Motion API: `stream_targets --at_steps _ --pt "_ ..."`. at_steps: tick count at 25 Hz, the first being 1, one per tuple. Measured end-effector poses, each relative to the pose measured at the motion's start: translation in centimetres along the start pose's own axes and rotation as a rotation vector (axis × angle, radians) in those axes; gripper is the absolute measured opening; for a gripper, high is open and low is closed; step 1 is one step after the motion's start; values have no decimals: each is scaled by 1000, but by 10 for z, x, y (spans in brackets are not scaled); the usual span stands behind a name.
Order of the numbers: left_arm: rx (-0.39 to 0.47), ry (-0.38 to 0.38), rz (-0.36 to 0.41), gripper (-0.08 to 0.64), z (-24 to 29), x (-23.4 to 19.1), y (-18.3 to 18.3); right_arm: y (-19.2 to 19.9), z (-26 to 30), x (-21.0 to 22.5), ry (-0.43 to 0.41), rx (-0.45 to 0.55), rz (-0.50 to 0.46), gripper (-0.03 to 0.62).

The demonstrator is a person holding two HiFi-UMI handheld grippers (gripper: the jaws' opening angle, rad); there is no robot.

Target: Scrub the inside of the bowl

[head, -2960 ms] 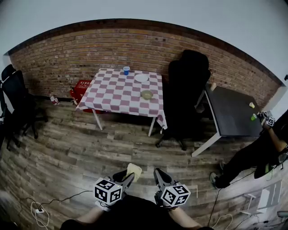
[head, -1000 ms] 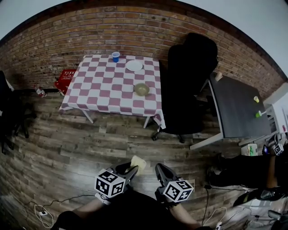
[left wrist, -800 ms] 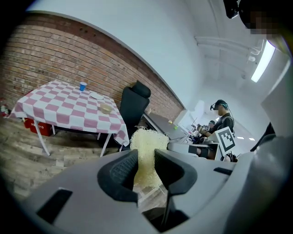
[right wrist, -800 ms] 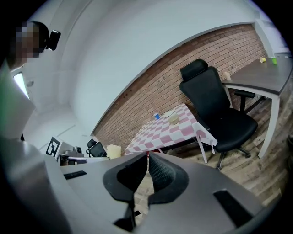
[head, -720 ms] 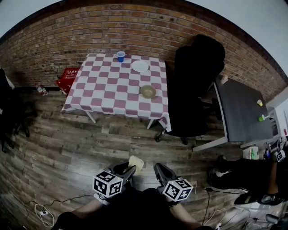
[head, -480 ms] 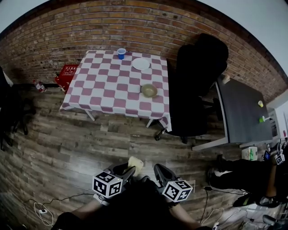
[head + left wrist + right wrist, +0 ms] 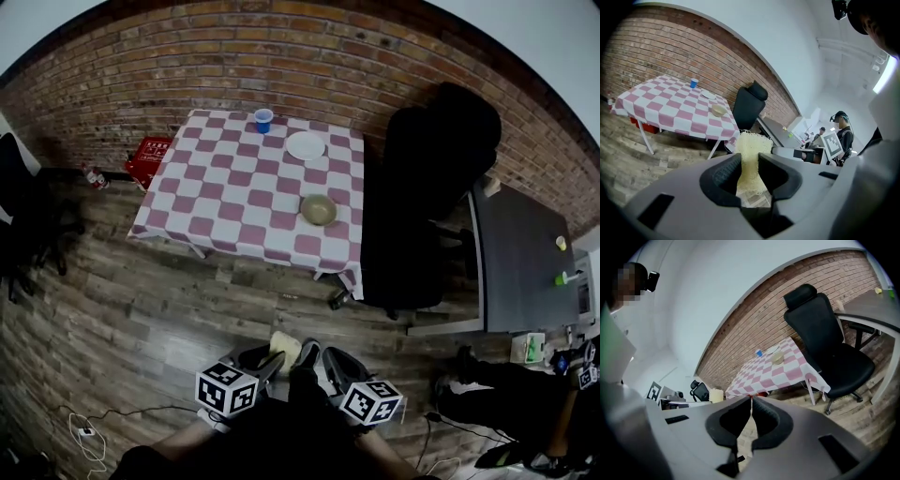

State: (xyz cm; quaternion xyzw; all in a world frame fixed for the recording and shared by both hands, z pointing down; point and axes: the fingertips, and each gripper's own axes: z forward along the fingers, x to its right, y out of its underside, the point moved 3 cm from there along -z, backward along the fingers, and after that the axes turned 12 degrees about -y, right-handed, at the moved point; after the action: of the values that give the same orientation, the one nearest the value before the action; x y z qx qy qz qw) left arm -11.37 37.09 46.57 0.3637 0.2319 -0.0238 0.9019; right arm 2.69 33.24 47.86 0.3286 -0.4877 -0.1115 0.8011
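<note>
Standing well back on the wood floor (image 7: 141, 309), the person holds both tools low. The left hand-held gripper (image 7: 272, 361) is clamped on a yellow sponge (image 7: 751, 150). The right hand-held gripper (image 7: 751, 400) has its jaws pressed together on nothing. Far across the floor, the bowl (image 7: 319, 209) sits on the checkered desk (image 7: 216, 202) near its right edge, with a plate (image 7: 306, 145) and blue cup (image 7: 264, 120) beyond. Scrubbing has not yet begun; the approach and all the scouring remain, by my reckoning.
</note>
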Motion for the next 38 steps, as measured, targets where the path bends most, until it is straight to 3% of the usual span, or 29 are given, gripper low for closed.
stream_targets --at_steps 9,18,26,32,38 --pt "72 -39 -6 115 74 22 -88 -101 29 59 -47 -50 -44 32" --pt "129 -119 -38 115 105 30 -145 -170 47 93 -103 -58 -56 32" --pt "120 -150 7 115 128 31 -174 -196 60 115 -111 -51 -16 32" --pt "84 -126 -9 115 148 7 -189 -205 86 132 -77 -47 31 32" --pt "103 -87 36 115 168 -34 -241 -241 132 139 -34 7 32 32"
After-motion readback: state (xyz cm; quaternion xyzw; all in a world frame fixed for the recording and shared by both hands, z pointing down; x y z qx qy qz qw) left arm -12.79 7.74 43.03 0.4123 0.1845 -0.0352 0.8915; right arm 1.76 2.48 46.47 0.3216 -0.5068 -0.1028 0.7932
